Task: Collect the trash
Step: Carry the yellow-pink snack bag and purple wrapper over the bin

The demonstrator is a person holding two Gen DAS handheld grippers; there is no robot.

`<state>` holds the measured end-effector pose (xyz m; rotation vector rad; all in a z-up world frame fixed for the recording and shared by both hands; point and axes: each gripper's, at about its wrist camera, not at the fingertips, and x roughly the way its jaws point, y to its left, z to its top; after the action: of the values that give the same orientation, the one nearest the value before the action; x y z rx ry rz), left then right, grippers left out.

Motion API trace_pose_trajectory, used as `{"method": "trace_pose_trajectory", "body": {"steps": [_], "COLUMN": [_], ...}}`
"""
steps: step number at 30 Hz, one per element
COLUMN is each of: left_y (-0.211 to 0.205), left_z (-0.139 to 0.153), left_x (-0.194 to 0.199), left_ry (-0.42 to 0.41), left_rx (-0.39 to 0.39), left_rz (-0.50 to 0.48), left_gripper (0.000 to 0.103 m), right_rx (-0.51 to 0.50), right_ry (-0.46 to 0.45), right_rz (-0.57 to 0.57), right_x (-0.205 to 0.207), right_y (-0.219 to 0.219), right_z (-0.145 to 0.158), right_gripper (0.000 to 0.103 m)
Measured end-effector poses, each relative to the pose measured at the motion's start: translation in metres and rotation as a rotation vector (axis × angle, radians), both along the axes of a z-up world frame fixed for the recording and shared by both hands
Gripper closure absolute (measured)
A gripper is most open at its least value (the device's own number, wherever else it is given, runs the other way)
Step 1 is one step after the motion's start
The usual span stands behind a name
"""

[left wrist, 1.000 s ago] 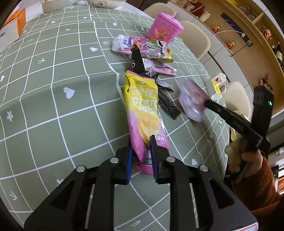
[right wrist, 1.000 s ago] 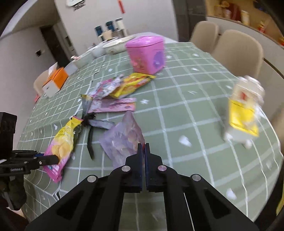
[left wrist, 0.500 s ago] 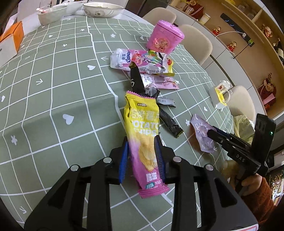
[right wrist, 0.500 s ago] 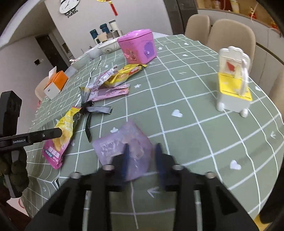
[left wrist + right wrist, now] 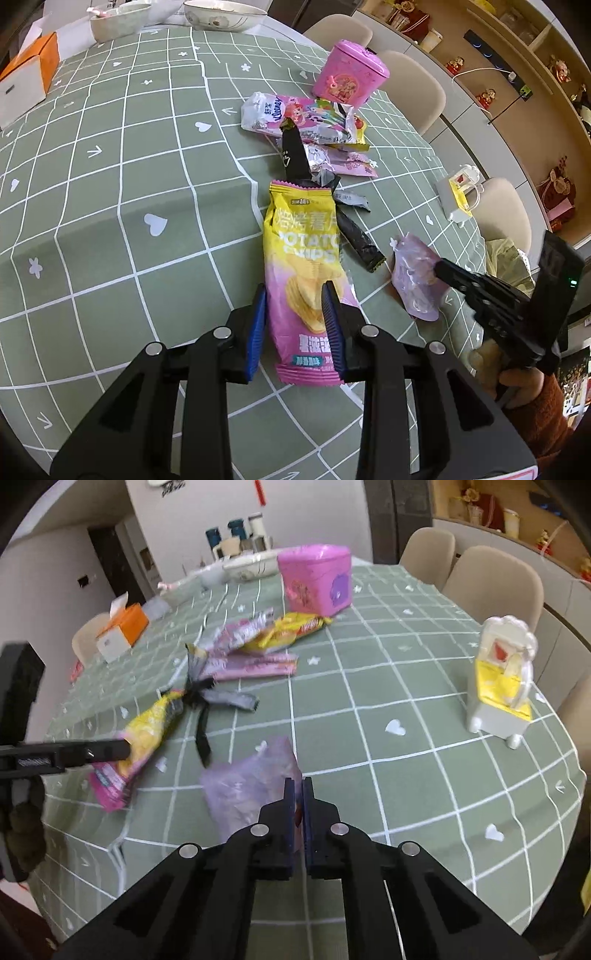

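Note:
A yellow-and-pink potato chip bag (image 5: 303, 251) lies flat on the green checked tablecloth (image 5: 110, 184). My left gripper (image 5: 294, 286) straddles its lower half. The jaws stand a little apart, the bag passes between the blue pads, and I see no squeeze on it. In the right wrist view the same bag (image 5: 147, 723) sits under the left gripper's fingers (image 5: 110, 751). My right gripper (image 5: 298, 781) is shut on the near corner of a pale purple wrapper (image 5: 251, 779) that rests on the cloth. The left wrist view shows the right gripper (image 5: 437, 266) pinching that purple wrapper (image 5: 413, 288).
Further back lie several pink, silver and yellow wrappers (image 5: 295, 118) and a black wrapper (image 5: 358, 240). A pink tin (image 5: 349, 74) stands behind them. A white-and-yellow toy chair (image 5: 502, 679) stands at the right edge. An orange box (image 5: 29, 74) and bowls (image 5: 221, 14) sit far back.
The right jaws opened over the purple wrapper, then shut on it again, now down on the cloth. The left jaws widened and slid forward along the chip bag.

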<state>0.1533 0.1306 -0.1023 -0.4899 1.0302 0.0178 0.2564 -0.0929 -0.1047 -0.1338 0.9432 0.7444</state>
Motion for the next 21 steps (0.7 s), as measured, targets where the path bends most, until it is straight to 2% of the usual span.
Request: {"method": "trace_pose_trajectory", "body": {"steps": [6,8,9,12,18,21], "left_y": [-0.006,-0.012,-0.015,-0.03,-0.078,-0.112], "left_z": [0.0,0.0,0.001,0.018,0.08,0.109], "left_x": [0.01,0.014,0.015,0.018,0.033,0.049], "left_ry": [0.014,0.029,0.028,-0.016,-0.169,-0.241], "left_rx": [0.041,0.048,0.048,0.038,0.029,0.002], "left_rz": [0.005,-0.002,-0.009,-0.042,-0.115,-0.166], "left_gripper": [0.075,0.093,0.093,0.098,0.098,0.098], "right_rx": [0.02,0.013,0.011,0.019,0.032,0.036], "right_ry": [-0.039,-0.053,-0.059,-0.076,-0.149,-0.205], "right_rz": [-0.04,-0.047,-0.054,-0.084,-0.141,-0.194], "right_x": [-0.008,-0.011,-0.012,-0.014,-0.018,-0.019], "right_y": [-0.017,-0.023,-0.027,-0.044,-0.095,-0.136], "right_z": [0.028,0.035,0.04,0.057,0.104,0.132], "right_gripper": [0.099,0.099,0.099,0.099,0.099,0.099]}}
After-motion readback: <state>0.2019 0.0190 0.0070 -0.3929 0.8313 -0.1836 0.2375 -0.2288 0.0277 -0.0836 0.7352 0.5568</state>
